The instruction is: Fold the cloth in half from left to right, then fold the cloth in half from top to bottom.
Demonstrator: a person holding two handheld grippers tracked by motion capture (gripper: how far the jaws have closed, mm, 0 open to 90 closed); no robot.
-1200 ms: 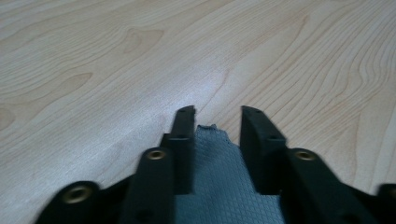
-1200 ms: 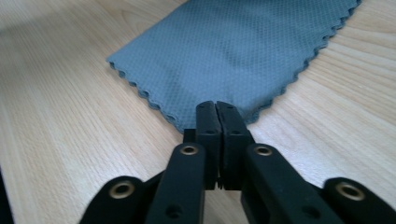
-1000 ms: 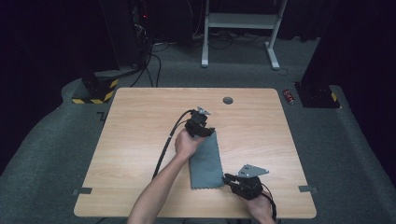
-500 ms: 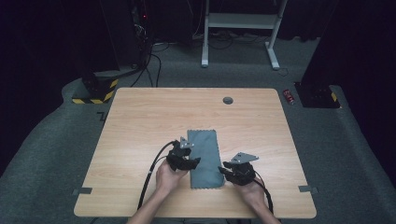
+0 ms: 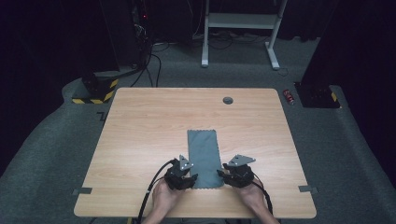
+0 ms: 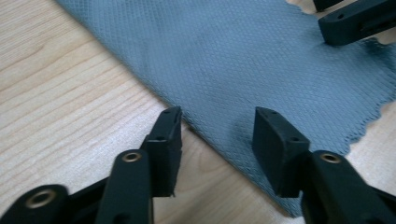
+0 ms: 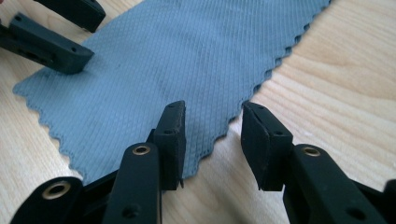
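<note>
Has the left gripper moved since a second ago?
Yes. The left gripper came from the far end of the grey cloth back to its near left corner, toward the table's near edge.

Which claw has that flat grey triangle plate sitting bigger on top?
The right claw, at the cloth's right edge. Its grey plate looks wider than the left claw's smaller one.

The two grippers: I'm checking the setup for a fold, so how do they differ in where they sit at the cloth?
The left gripper straddles the grey cloth's left edge near its near-left corner; the right gripper straddles the right edge at the near-right corner. Both stand open, jaws just moved, pinching nothing.
</note>
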